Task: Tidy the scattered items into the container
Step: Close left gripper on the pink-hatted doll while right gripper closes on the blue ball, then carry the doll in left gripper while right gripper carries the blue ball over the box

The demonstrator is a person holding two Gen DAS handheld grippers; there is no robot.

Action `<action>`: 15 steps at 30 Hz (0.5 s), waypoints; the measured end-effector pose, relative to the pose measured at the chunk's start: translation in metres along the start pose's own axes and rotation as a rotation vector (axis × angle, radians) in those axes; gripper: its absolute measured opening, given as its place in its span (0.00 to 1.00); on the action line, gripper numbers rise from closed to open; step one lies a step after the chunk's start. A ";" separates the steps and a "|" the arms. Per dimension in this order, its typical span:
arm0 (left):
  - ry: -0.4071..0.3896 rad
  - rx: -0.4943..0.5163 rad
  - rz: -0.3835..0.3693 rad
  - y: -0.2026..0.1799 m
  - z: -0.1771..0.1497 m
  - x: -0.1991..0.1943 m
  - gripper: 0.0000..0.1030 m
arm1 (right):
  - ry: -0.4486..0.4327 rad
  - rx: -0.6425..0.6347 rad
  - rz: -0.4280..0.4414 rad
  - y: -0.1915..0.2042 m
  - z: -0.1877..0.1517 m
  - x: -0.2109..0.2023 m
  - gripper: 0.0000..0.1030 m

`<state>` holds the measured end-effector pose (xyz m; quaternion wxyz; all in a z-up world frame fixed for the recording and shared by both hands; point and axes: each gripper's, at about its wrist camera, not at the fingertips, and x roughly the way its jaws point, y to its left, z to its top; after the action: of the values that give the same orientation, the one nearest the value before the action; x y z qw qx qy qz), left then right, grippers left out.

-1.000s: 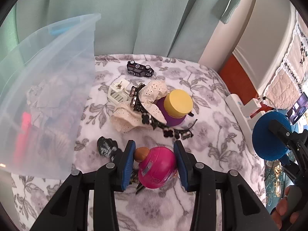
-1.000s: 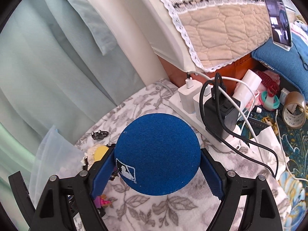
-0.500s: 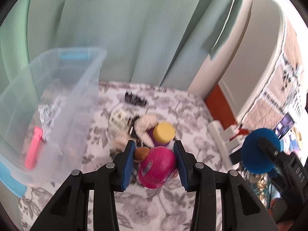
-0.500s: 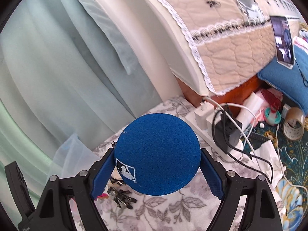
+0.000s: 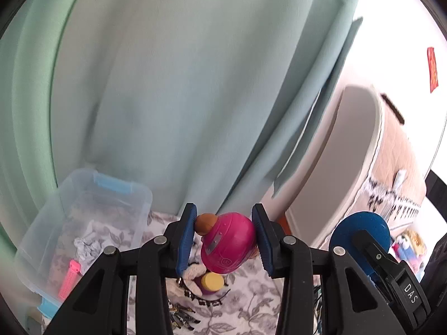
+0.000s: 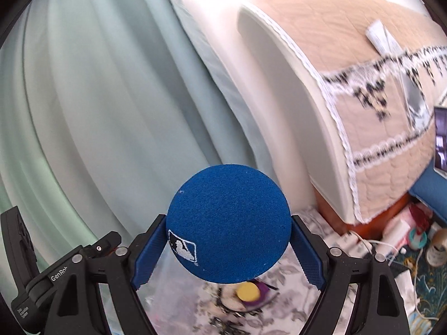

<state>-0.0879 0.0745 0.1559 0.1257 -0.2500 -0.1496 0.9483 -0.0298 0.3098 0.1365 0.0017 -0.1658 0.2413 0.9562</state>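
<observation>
Both loads are lifted but not binned: the left gripper (image 5: pixel 223 234) clamps a pink toy helmet (image 5: pixel 227 244), the right gripper (image 6: pixel 227 248) a blue ball (image 6: pixel 229 227), the clear bin (image 5: pixel 83 223) lower-left, yellow-capped jar (image 5: pixel 213 281) and keys (image 5: pixel 181 316) below.

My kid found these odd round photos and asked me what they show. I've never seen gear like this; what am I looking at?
A person holds two hand-held clamps, each with a wide-angle camera looking along its fingers. The left gripper clamps a pink toy helmet; the right gripper clamps a blue foam ball. Below lies a floral cloth with a yellow-lidded jar, keys and a clear plastic bin for the clutter.
</observation>
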 end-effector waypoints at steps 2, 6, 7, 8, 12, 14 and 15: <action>-0.019 -0.011 -0.003 0.004 0.004 -0.011 0.41 | -0.012 -0.005 0.029 0.013 0.002 -0.007 0.84; -0.040 -0.043 -0.001 0.019 0.001 -0.030 0.41 | 0.010 -0.027 0.069 0.032 -0.011 -0.011 0.84; -0.040 -0.056 0.002 0.024 0.000 -0.032 0.41 | 0.023 -0.028 0.077 0.035 -0.016 -0.010 0.84; -0.036 -0.071 0.006 0.031 -0.003 -0.034 0.41 | 0.038 -0.030 0.082 0.038 -0.021 -0.008 0.84; -0.024 -0.130 0.036 0.057 -0.012 -0.040 0.41 | 0.094 -0.050 0.086 0.049 -0.038 0.002 0.84; -0.024 -0.155 0.051 0.071 -0.016 -0.045 0.41 | 0.117 -0.053 0.092 0.054 -0.044 0.007 0.84; -0.024 -0.167 0.057 0.077 -0.017 -0.047 0.41 | 0.126 -0.059 0.092 0.057 -0.046 0.010 0.84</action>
<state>-0.0522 -0.0074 0.1352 0.0753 -0.2525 -0.2225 0.9386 -0.0289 0.2369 0.1215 -0.0624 -0.2144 0.2201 0.9496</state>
